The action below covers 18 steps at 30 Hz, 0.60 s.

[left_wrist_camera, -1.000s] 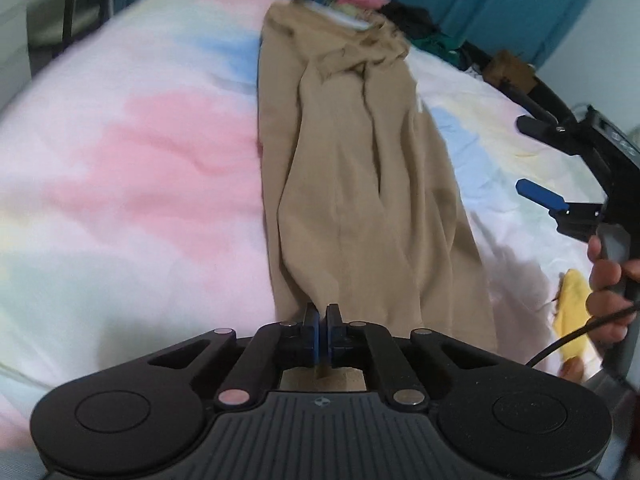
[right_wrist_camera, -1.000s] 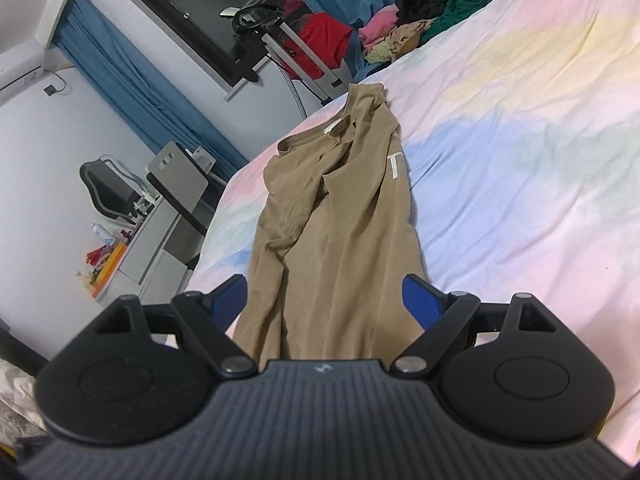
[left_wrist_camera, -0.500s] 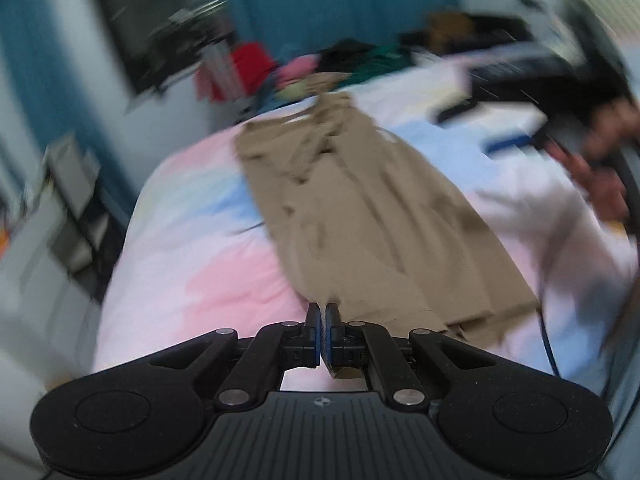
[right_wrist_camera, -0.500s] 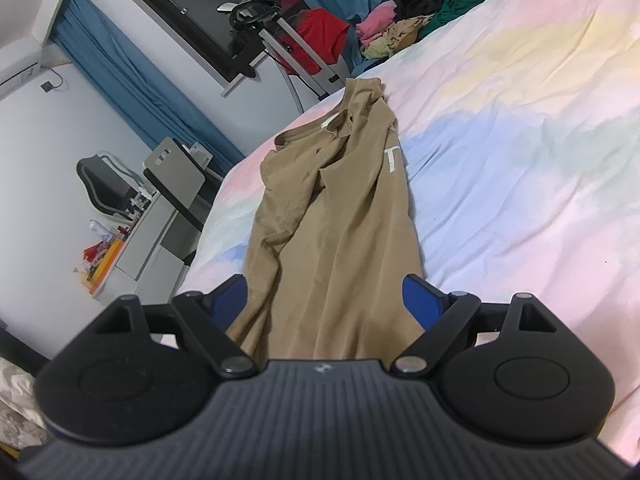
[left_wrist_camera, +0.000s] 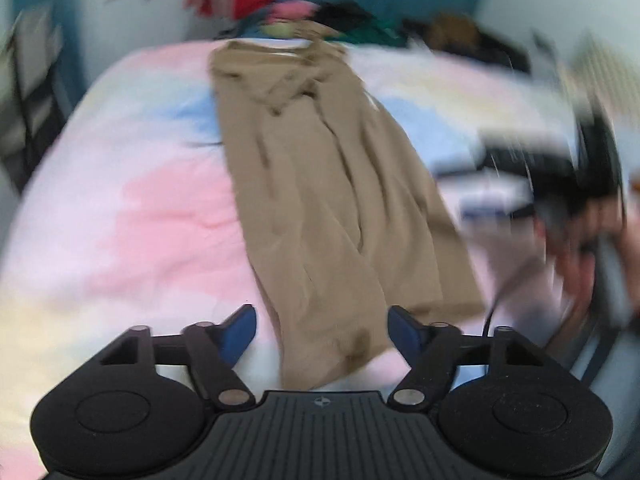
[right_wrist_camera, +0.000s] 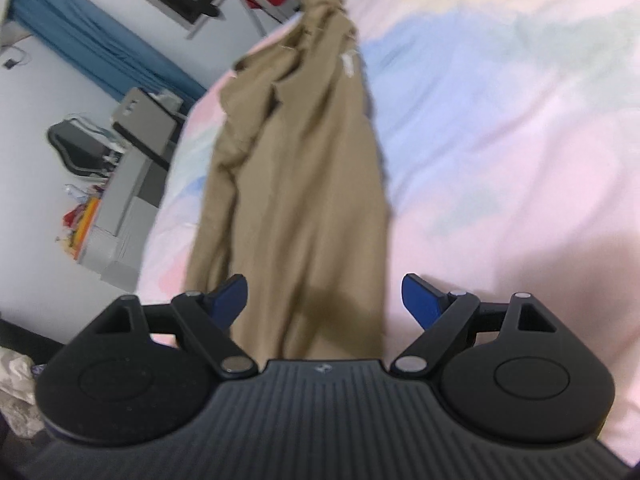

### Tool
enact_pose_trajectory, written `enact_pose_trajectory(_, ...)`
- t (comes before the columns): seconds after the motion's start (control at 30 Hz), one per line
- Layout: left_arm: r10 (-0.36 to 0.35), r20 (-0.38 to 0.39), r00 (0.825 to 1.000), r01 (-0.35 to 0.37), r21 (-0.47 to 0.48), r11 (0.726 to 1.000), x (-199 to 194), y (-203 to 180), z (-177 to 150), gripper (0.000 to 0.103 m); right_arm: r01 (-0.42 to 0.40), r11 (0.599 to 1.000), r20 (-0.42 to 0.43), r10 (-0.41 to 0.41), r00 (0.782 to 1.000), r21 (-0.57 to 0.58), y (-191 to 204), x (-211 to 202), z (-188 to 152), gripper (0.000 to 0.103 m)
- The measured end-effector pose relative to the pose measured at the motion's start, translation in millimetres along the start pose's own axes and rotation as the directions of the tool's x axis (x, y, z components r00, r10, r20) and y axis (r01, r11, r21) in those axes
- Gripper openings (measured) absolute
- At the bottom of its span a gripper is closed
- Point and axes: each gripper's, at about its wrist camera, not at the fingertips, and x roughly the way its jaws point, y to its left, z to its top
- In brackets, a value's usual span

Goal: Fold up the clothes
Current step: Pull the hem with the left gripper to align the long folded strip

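A tan garment (left_wrist_camera: pixel 320 184) lies as a long narrow strip down the pastel bed sheet (left_wrist_camera: pixel 132 208), its collar end far away. My left gripper (left_wrist_camera: pixel 322 330) hovers over the near hem, its jaws opening; the hem lies between the blue pads without being pressed. In the right wrist view the same tan garment (right_wrist_camera: pixel 296 184) runs away from my right gripper (right_wrist_camera: pixel 324 300), which stands open over the near end, pads apart from the cloth. The right gripper shows as a dark blur (left_wrist_camera: pixel 560 176) at the right of the left wrist view, with a hand on it.
A pile of mixed clothes (left_wrist_camera: pixel 320 20) lies at the far end of the bed. A desk (right_wrist_camera: pixel 132 184) and a chair (right_wrist_camera: pixel 76 148) stand beside the bed's left side. A blue curtain (right_wrist_camera: pixel 92 44) hangs behind. The sheet to the right (right_wrist_camera: pixel 500 140) is bare.
My left gripper, shut a second ago, has opened wide over the hem and swung its view. The right gripper has dropped closer to the garment, still open.
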Motion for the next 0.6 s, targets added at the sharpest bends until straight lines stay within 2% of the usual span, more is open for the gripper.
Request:
enact_pose_trajectory(0.07, -0.069, 0.014, 0.998, 0.07, -0.187, 0.98, 6, 31, 6, 0.078, 0.008, 1.0, -0.032, -0.007, 0.999, 0.024, -6, -2, -9, 0.086)
enact_pose_trajectory(0.13, -0.121, 0.001, 0.993, 0.113, -0.365, 0.924, 22, 59, 9, 0.078, -0.002, 1.0, -0.069, 0.004, 0.998, 0.031, -9, -2, -18, 0.086)
enact_pose_trajectory(0.2, -0.147, -0.027, 0.989, 0.118, -0.463, 0.879, 38, 73, 12, 0.077, 0.003, 1.0, -0.077, -0.002, 0.997, 0.009, -5, -2, -23, 0.086)
enact_pose_trajectory(0.23, -0.162, -0.035, 0.986, 0.125, -0.483, 0.866, 44, 76, 13, 0.077, 0.006, 1.0, -0.081, -0.006, 0.997, -0.002, -4, -1, -25, 0.087)
enact_pose_trajectory(0.3, -0.193, -0.055, 0.98, 0.145, -0.468, 0.872, 54, 71, 14, 0.077, 0.005, 1.0, -0.095, -0.007, 0.995, -0.023, 2, 0, -31, 0.087)
enact_pose_trajectory(0.37, -0.209, -0.087, 0.974, 0.152, -0.434, 0.888, 64, 62, 13, 0.072, 0.022, 0.996, -0.098, -0.03, 0.995, -0.083, 11, 1, -38, 0.087)
enact_pose_trajectory(0.47, -0.199, -0.139, 0.97, 0.142, -0.34, 0.93, 69, 43, 10, 0.056, 0.031, 0.987, -0.116, -0.049, 0.992, -0.156, 24, 2, -50, 0.087)
enact_pose_trajectory(0.53, -0.195, -0.15, 0.969, 0.14, -0.314, 0.939, 68, 38, 8, 0.039, 0.016, 0.984, -0.146, -0.042, 0.988, -0.176, 30, 1, -59, 0.085)
enact_pose_trajectory(0.57, -0.2, -0.143, 0.969, 0.147, -0.317, 0.937, 67, 39, 8, 0.036, -0.008, 0.99, -0.174, -0.017, 0.985, -0.144, 29, 2, -61, 0.075)
enact_pose_trajectory(0.6, -0.205, -0.134, 0.97, 0.152, -0.325, 0.934, 65, 40, 8, 0.031, -0.032, 0.993, -0.201, 0.009, 0.98, -0.111, 28, 2, -63, 0.071)
